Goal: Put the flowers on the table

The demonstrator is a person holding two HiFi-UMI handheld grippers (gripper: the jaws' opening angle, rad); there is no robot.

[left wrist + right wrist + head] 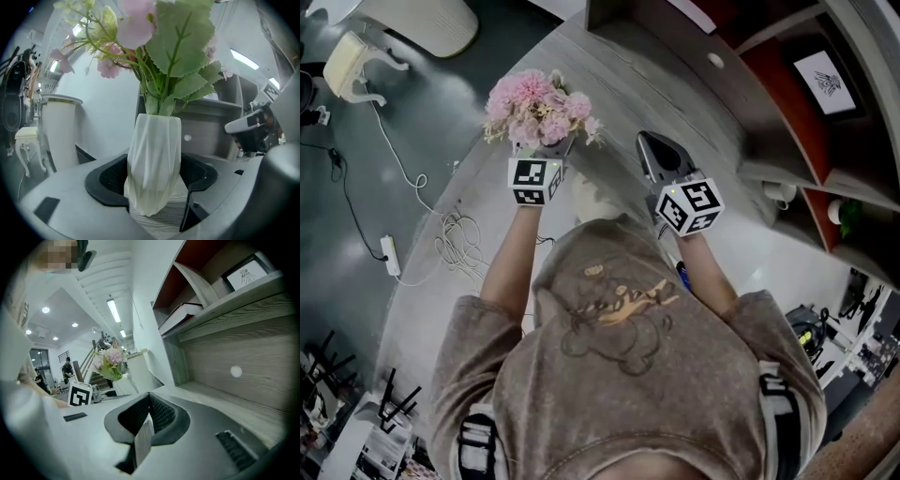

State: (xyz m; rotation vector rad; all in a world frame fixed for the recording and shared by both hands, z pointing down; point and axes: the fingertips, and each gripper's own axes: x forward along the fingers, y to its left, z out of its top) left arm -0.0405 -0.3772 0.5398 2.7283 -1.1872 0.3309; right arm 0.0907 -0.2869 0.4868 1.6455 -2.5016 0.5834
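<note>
Your left gripper: jaws clamped on white faceted vase of pink flowers with green leaves, over grey wood-grain table. Your right gripper: jaws together, nothing between them.
</note>
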